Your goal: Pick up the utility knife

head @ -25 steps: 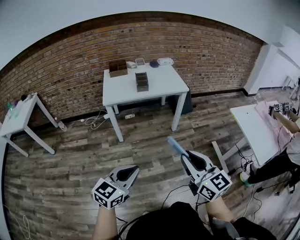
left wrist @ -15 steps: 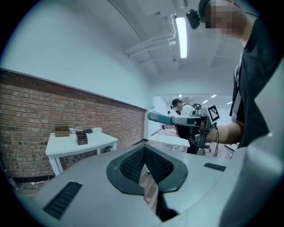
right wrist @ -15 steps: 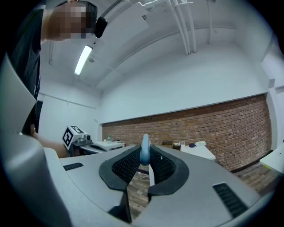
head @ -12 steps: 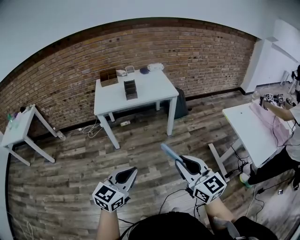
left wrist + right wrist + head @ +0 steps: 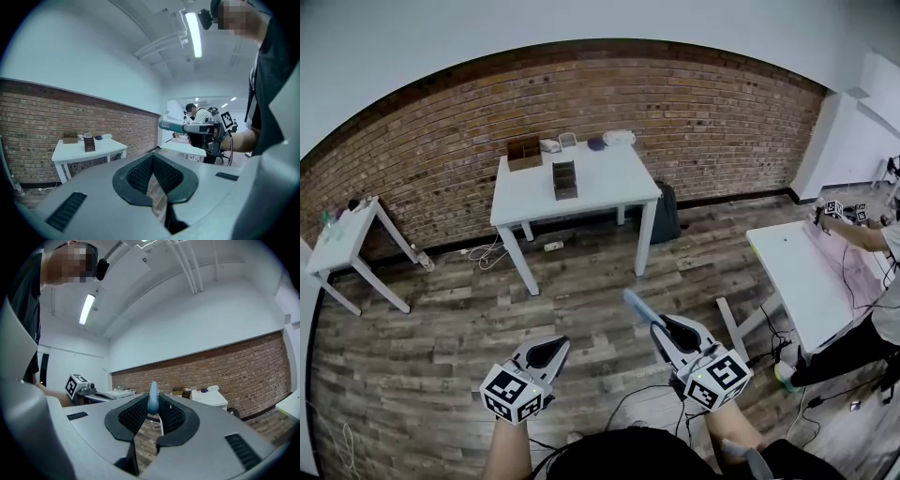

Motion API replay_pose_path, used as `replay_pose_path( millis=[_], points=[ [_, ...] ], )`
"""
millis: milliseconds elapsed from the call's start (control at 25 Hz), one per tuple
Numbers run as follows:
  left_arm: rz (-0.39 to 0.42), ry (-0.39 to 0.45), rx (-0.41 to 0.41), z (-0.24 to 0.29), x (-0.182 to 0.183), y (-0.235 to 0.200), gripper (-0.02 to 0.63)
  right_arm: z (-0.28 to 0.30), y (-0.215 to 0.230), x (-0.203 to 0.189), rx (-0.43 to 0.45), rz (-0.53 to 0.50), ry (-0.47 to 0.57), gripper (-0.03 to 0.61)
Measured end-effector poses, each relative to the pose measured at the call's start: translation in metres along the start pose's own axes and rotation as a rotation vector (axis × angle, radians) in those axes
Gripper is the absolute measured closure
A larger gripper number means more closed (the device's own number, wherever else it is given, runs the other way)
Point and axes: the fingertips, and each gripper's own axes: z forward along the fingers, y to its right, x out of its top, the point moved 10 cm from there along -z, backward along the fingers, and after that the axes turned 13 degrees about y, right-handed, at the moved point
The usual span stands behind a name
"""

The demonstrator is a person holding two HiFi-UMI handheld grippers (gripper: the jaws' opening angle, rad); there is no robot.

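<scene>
A light blue utility knife sticks out forward from my right gripper, which is shut on it and held in mid-air above the wooden floor. In the right gripper view the knife stands upright between the black pads. My left gripper hovers to its left, shut with nothing in it; its pads meet at the tips. From the left gripper view, the right gripper and the knife show side-on.
A white table stands ahead by the brick wall, carrying a dark box, a brown box and small items. A small table is at the left. At the right, another person works at a white table. Cables lie on the floor.
The head view has swung slightly, so the room has shifted in frame. Both grippers have sunk a little in the view; the right one stays shut on the knife.
</scene>
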Motion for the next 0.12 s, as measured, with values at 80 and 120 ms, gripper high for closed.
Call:
replay_pose_path(
  millis=[80, 120],
  points=[
    [-0.004, -0.001, -0.004, 0.0008, 0.0009, 0.0005, 0.618, 0.0005, -0.0001, 0.0036, 0.006, -0.014, -0.003, 0.511],
    [-0.007, -0.001, -0.006, 0.0012, 0.0014, 0.0007, 0.618, 0.0009, -0.0002, 0.0054, 0.009, -0.021, -0.004, 0.511]
  ],
)
